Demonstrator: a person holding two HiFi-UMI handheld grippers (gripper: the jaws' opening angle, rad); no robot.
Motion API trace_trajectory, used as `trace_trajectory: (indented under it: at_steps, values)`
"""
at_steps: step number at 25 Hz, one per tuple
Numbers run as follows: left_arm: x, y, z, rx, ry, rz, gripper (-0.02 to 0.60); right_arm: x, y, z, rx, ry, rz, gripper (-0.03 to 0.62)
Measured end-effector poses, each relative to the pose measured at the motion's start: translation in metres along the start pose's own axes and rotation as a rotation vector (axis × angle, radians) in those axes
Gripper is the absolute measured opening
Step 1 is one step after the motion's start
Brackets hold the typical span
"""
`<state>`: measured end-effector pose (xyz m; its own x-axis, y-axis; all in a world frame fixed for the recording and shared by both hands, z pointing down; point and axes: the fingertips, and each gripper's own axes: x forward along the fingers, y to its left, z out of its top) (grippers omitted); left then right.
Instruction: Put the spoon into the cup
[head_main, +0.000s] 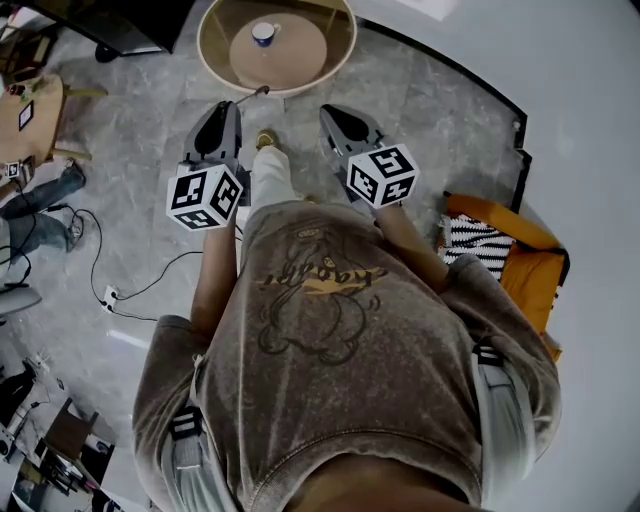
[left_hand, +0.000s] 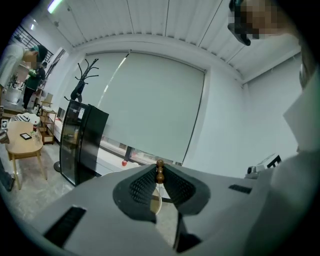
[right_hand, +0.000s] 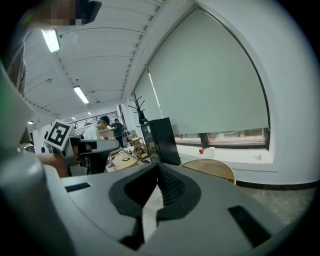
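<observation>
Gripping the spoon (left_hand: 160, 173) in the left gripper (head_main: 233, 104), right gripper (right_hand: 159, 172) closed empty; cup (head_main: 265, 34) sits top center on the table (head_main: 214, 58), well apart, so the drop-in's not done yet.

Soft even indoor light, ceiling strip lights (right_hand: 51, 40) glaring, fisheye warping, dark vignetted corners

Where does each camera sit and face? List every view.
Head view: head-mounted, facing down: shirt, left gripper, right gripper, table, cup.
Left gripper view: on that gripper, facing a window blind, jaws shut on the spoon.
Right gripper view: on that gripper, facing the table, jaws together.
Shared: head and right gripper views show the table.
</observation>
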<state>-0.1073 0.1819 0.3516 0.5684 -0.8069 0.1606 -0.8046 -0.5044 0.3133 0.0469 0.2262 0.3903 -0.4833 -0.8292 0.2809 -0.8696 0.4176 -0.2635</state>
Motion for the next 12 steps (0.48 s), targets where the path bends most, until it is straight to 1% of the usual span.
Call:
trace_trajectory:
  at_steps: [5, 12]
  values:
    - [0.04, 0.019, 0.007, -0.017, 0.019, -0.006, 0.055, 0.032, -0.024, 0.013, 0.012, 0.014, -0.01, 0.018]
    - [0.091, 0.049, 0.032, -0.016, 0.035, -0.022, 0.055, 0.082, -0.052, 0.04, 0.02, 0.016, -0.024, 0.018]
